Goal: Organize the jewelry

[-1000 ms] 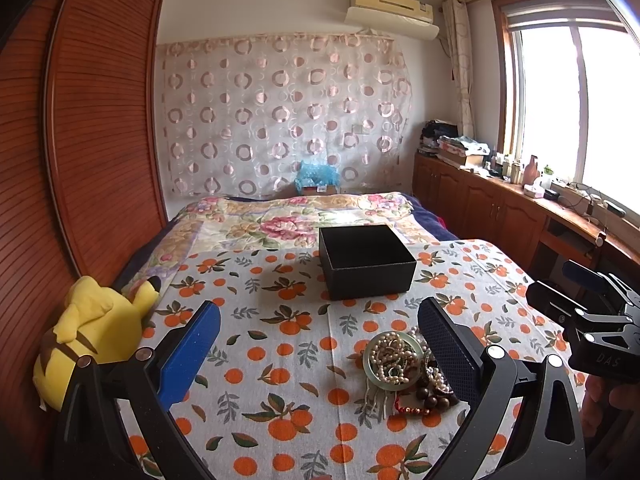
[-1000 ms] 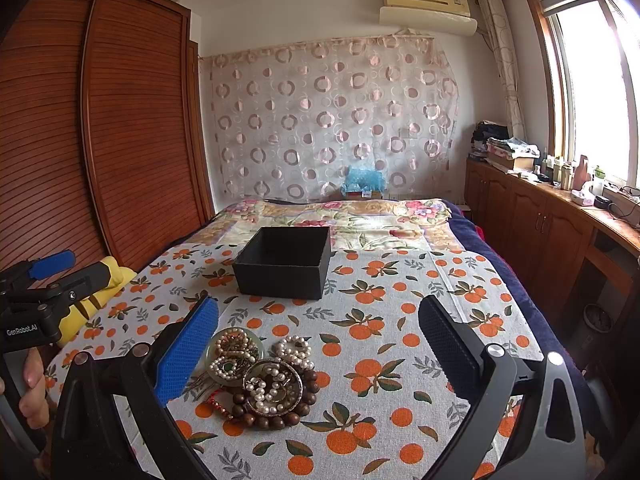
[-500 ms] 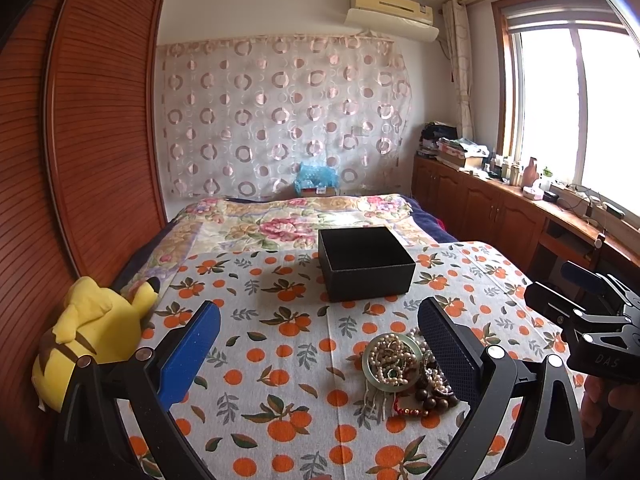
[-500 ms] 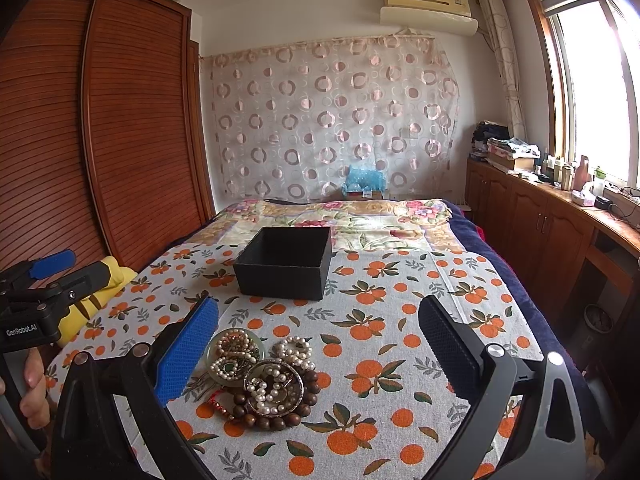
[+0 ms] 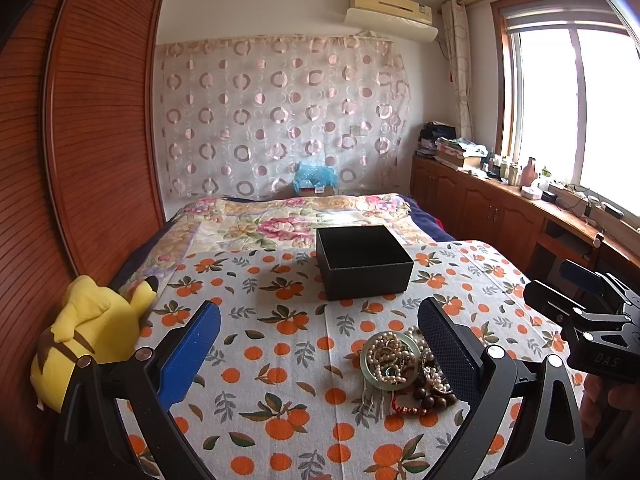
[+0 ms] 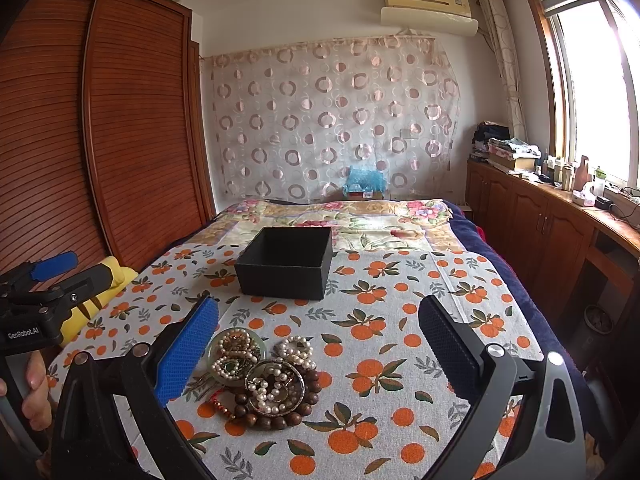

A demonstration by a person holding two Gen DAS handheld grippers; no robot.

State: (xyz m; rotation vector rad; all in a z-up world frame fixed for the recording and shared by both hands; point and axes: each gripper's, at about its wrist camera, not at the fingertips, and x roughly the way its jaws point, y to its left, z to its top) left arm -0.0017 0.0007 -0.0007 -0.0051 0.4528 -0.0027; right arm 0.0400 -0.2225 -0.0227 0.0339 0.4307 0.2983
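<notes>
Left wrist view: the left gripper (image 5: 318, 344) is spread wide and holds nothing, hovering above the cloth (image 5: 280, 320). The jewelry (image 5: 400, 372) lies in 1 heap low and right, partly tucked behind the right-hand finger: a pale bangle (image 5: 366, 364) filled with pearls, dark wood beads and a red strand beside it. The black box (image 5: 364, 264) sits open farther back, well apart from the heap. A yellow plush (image 5: 88, 328) lies at the bed's left edge. The right gripper's body (image 5: 588, 320) shows at the frame's right side.

Right wrist view: the right gripper (image 6: 318, 344) is likewise fully open and empty. The heap (image 6: 260, 376) sits just beside its left finger, off the centre line. 2 rings are packed with pearls (image 6: 276, 388), a small pearl bracelet (image 6: 298, 350) touches them, and the bead loop (image 6: 280, 420) runs round the front. The box (image 6: 286, 268) stands straight ahead beyond it.

The step in hand seems to be a 1st pick. Shift sideways so 1 piece, not the pile, falls between the fingers; the loose pearl bracelet at the heap's edge looks the easiest start. Close gently on a single strand, lift slowly since strands may be tangled, then carry it over the box rim before opening.
</notes>
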